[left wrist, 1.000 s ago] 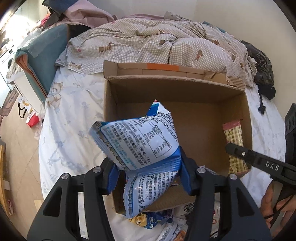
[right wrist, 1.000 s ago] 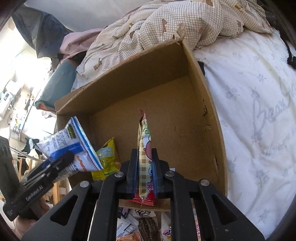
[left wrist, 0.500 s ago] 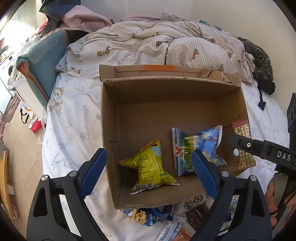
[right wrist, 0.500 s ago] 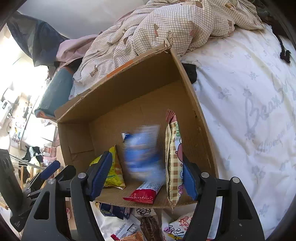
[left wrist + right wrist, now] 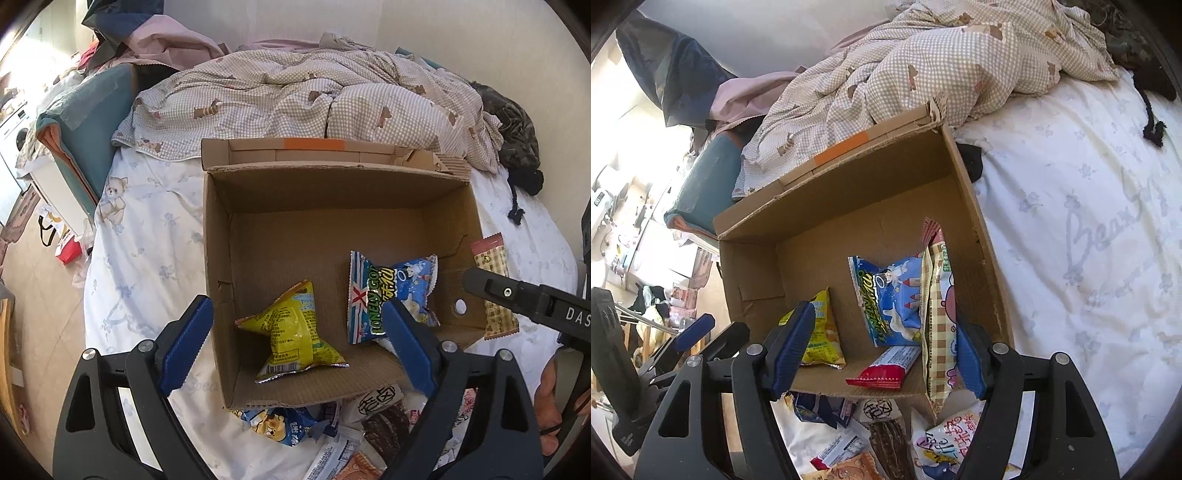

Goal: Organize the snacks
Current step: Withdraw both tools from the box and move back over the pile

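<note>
An open cardboard box (image 5: 216,258) (image 5: 964,206) lies on the bed. Inside it are a yellow snack bag (image 5: 299,332) (image 5: 822,339), a blue snack bag (image 5: 388,291) (image 5: 890,299) and a red bar (image 5: 886,369). A checkered packet (image 5: 938,325) (image 5: 495,291) stands on edge along the box's right wall. My left gripper (image 5: 295,347) hangs open over the box's near edge with nothing in it. My right gripper (image 5: 881,354) is open too; the checkered packet is just inside its right finger, not pinched.
Several loose snack packets (image 5: 273,421) (image 5: 945,432) lie on the white sheet (image 5: 147,240) in front of the box. A checked quilt (image 5: 295,99) is bunched behind it, with a teal cushion (image 5: 92,122) at the left. A person's hand (image 5: 550,406) shows at the right.
Both grippers opened. The left one let go of the blue bag, which dropped into the box. The right one released the checkered packet, which now stands by the right wall.
</note>
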`<state>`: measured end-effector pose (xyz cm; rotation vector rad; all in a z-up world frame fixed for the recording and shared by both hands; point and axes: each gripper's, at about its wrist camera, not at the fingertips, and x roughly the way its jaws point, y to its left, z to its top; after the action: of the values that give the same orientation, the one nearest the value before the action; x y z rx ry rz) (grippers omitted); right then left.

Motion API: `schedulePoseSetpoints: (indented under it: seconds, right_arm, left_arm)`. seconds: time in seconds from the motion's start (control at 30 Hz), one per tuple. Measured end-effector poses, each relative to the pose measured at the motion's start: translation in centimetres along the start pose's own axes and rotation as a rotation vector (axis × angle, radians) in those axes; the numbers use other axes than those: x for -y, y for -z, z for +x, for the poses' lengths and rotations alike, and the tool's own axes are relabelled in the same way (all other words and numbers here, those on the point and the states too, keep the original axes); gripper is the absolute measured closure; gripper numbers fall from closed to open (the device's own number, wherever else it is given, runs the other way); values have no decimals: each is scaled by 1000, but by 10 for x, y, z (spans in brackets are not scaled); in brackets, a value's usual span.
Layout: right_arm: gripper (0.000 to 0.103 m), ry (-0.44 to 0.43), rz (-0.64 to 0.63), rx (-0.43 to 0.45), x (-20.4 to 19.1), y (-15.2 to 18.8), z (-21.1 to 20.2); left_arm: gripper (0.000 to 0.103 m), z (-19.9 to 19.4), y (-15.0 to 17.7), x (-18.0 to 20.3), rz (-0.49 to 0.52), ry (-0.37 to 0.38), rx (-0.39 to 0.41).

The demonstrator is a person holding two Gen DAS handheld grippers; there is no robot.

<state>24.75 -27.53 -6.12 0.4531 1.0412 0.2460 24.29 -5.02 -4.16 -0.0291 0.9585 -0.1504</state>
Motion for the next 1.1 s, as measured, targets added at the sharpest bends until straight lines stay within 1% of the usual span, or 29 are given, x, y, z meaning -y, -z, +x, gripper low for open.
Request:
schedulePoseSetpoints:
  seconds: [0.13, 0.27, 0.33, 0.47, 0.6, 0.77, 0.9, 1.0, 1.1]
  right_arm:
    - [30, 13, -13, 11, -3, 2, -11]
    - [30, 7, -14, 21, -5, 3, -20]
    - [30, -18, -2, 26, -6, 5, -26]
    - [30, -34, 7, 39, -8, 15, -41]
    - [30, -35, -2, 36, -10, 27, -53]
    - [30, -18, -36, 20, -11, 44, -62]
    - [30, -17, -25, -11, -6, 64, -67]
    - [30, -20, -8, -38, 1, 80, -70]
    - [30, -37, 14, -54, 6, 89, -72]
  left_arm:
    - [13, -9, 1, -1, -16, 5, 7]
    - [12, -22, 7, -7, -49, 13, -1]
    - [13, -32, 11, -9, -53, 12, 0]
    - [13, -52, 27, -15, -45, -27, 26]
    - [13, -64, 44, -27, -85, -26, 8]
    - [13, -73, 65, -38, -145, -25, -27]
    - [12, -75, 81, -40, -163, -22, -61]
    - [13, -73, 91, -40, -157, -38, -82]
    - [13, -70, 98, -43, -185, -36, -108]
